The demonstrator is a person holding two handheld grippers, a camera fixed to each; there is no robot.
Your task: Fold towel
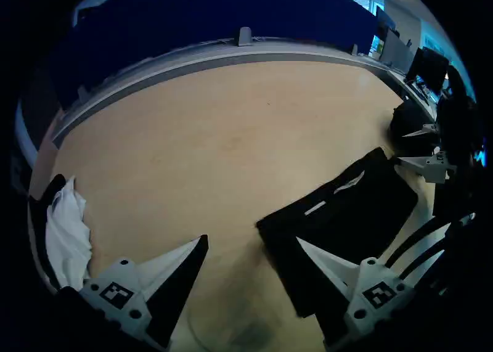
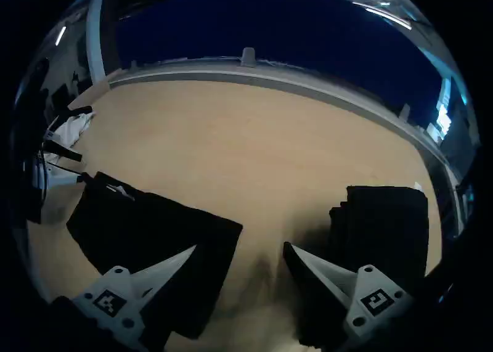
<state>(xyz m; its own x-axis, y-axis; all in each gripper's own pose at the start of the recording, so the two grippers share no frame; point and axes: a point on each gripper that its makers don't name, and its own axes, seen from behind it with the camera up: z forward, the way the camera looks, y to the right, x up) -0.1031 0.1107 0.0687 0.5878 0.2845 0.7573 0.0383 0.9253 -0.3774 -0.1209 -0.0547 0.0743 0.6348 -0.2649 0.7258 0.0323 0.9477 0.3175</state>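
Observation:
A black towel (image 1: 345, 229) lies flat on the wooden table (image 1: 215, 142), with a pale label near its far edge. My left gripper (image 1: 251, 239) is open at the towel's near left corner; its right finger overlaps the cloth and nothing sits between the fingers. In the right gripper view the same towel (image 2: 154, 229) spreads out on the left, and my right gripper (image 2: 240, 247) hangs open beside its right edge, left finger over the cloth. The right gripper (image 1: 402, 147) appears at the towel's far corner in the left gripper view. The left gripper (image 2: 75, 166) shows small at the left edge.
A stack of folded black towels (image 2: 382, 229) sits to the right of my right gripper. A crumpled white cloth (image 1: 65, 235) lies over a dark one at the table's left end. A grey rail (image 1: 246, 50) and blue partition (image 1: 215, 13) close off the far side.

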